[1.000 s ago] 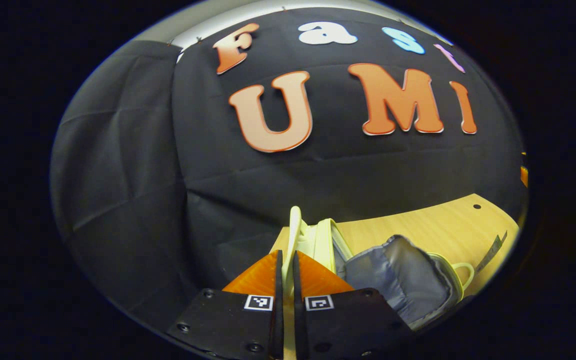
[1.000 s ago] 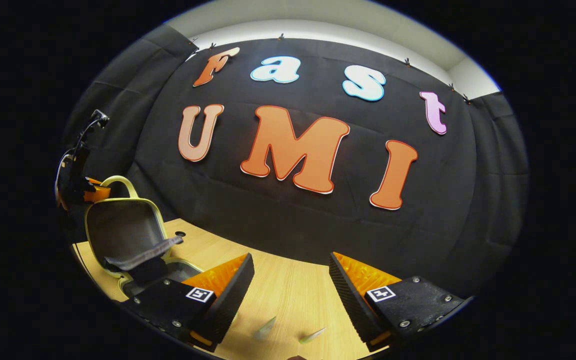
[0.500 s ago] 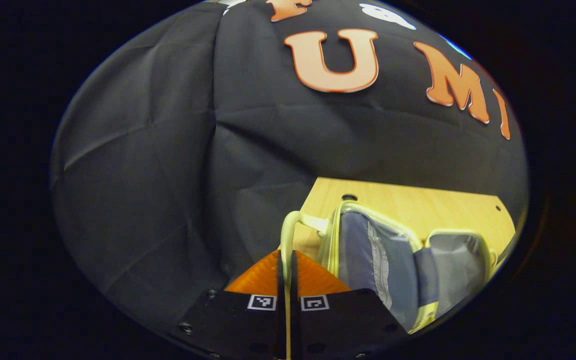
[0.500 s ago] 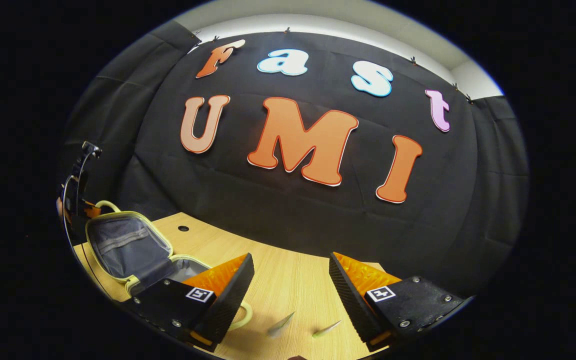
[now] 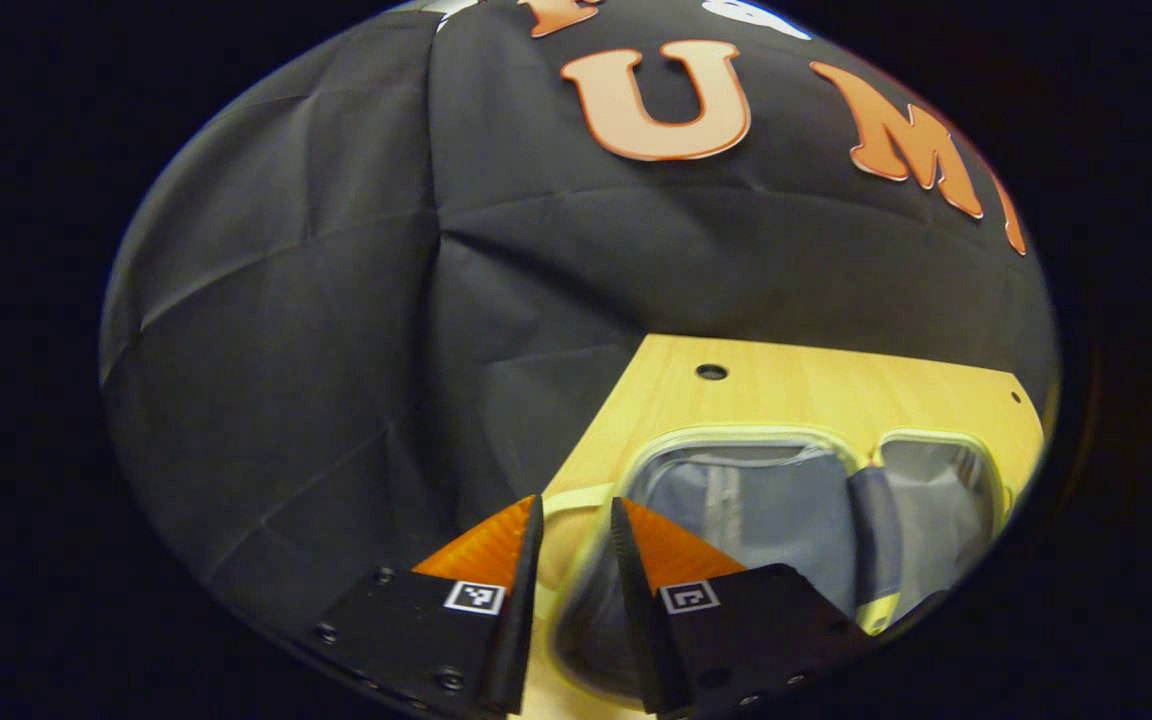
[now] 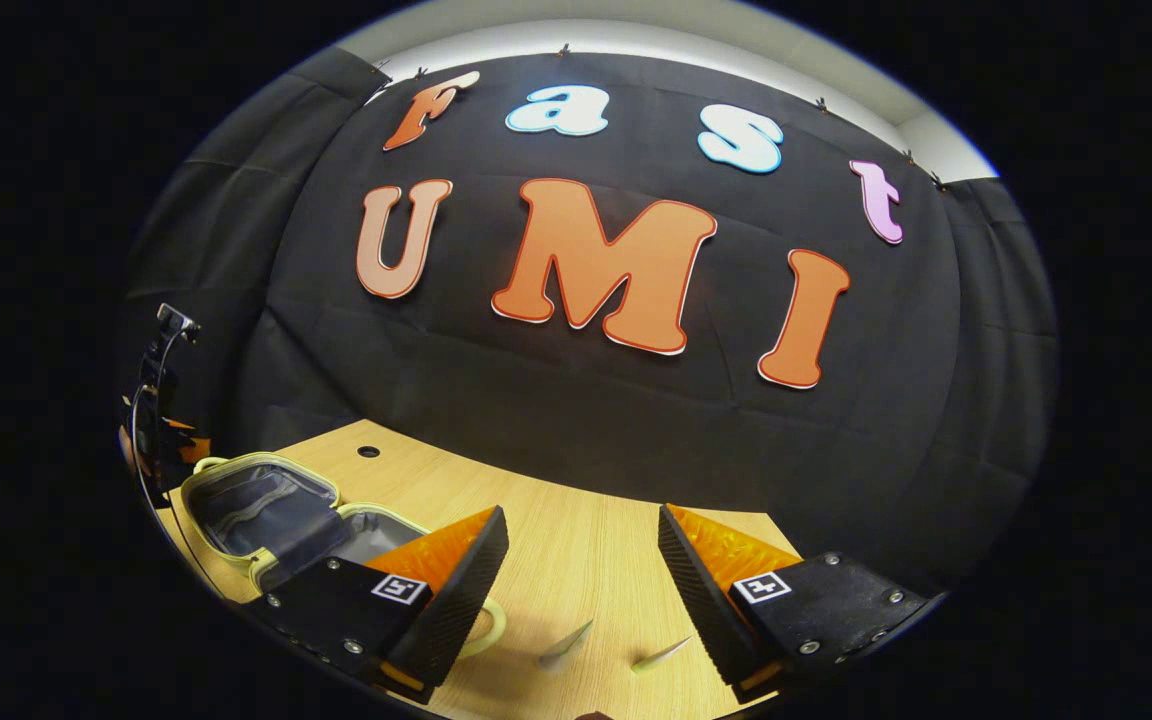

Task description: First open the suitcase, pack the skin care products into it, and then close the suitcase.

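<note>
The small pale-yellow suitcase [image 5: 736,500] lies open and flat on the wooden table [image 5: 816,395], grey lining up, lid to the left and base [image 5: 936,495] to the right. My left gripper [image 5: 576,505] is open, and the lid's yellow handle [image 5: 576,493] passes loosely between its fingers. In the right gripper view the suitcase [image 6: 266,505] sits at the far left with the left gripper [image 6: 161,440] behind it. My right gripper [image 6: 581,515] hangs open over bare table. Two small pale pointed items [image 6: 566,640] lie below it; I cannot tell what they are.
The black cloth wall closes the back and the left side of the table. A round hole [image 5: 711,372] is cut in the tabletop behind the suitcase. The base's yellow handle [image 6: 491,625] curves out beside my right gripper's left finger.
The lid swung from upright down flat onto the table. My left gripper, shut on the lid's handle before, has opened and let it go. My right gripper has barely moved.
</note>
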`<state>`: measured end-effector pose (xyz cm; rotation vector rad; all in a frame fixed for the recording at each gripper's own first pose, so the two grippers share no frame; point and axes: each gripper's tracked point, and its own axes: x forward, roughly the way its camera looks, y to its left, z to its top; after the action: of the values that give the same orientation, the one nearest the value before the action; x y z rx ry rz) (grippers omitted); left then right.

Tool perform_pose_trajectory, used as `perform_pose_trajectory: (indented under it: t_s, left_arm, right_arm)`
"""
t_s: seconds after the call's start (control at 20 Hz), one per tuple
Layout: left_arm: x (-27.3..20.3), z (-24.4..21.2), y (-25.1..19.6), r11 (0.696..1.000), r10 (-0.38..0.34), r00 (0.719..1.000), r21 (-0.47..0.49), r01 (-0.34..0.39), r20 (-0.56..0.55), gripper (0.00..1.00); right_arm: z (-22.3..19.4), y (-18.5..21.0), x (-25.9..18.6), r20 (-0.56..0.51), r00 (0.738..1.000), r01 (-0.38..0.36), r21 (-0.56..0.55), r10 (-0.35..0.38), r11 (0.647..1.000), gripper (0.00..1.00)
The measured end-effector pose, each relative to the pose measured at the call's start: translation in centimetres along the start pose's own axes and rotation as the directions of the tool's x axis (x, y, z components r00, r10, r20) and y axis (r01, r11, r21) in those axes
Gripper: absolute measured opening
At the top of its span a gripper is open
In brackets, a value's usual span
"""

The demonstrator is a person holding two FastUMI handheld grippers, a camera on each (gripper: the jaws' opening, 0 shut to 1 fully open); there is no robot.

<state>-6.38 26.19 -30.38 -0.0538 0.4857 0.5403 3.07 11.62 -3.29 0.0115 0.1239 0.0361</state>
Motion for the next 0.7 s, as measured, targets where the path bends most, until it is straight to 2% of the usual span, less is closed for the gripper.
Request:
perform_pose_trajectory:
  t_s: [0.15, 0.25, 0.35, 0.4, 0.55, 0.7]
  left_arm:
    - [-2.7, 2.6, -5.4, 0.997, -0.078, 0.995, 0.029, 0.076, 0.069, 0.75]
    - [-4.7, 4.4, -9.3, 0.990, -0.139, 0.982, 0.059, 0.132, 0.128, 0.83]
    - [-6.6, 5.4, -13.5, 0.976, -0.212, 0.962, 0.085, 0.200, 0.170, 0.98]
    - [-7.3, 5.6, -15.7, 0.967, -0.248, 0.952, 0.095, 0.234, 0.179, 1.00]
    - [-9.8, 5.5, -22.2, 0.934, -0.352, 0.915, 0.144, 0.328, 0.198, 0.98]
    - [-13.0, 4.5, -29.2, 0.880, -0.467, 0.864, 0.200, 0.432, 0.189, 0.98]
  right_arm:
    - [-1.0, -1.7, 0.1, -0.004, 1.000, 0.004, 0.002, -0.004, 1.000, 0.96]
    - [-2.1, -2.8, 0.2, -0.023, 1.000, 0.003, 0.005, -0.002, 1.000, 0.95]
    - [-3.1, -4.2, 0.0, -0.039, 0.999, 0.005, 0.009, -0.005, 1.000, 0.96]
    - [-3.5, -4.8, 0.0, -0.045, 0.999, 0.006, 0.010, -0.006, 1.000, 0.96]
    - [-4.5, -6.8, -0.3, -0.056, 0.998, 0.012, 0.015, -0.011, 1.000, 0.96]
    - [-5.7, -8.9, -0.7, -0.069, 0.997, 0.015, 0.010, -0.014, 1.000, 0.96]
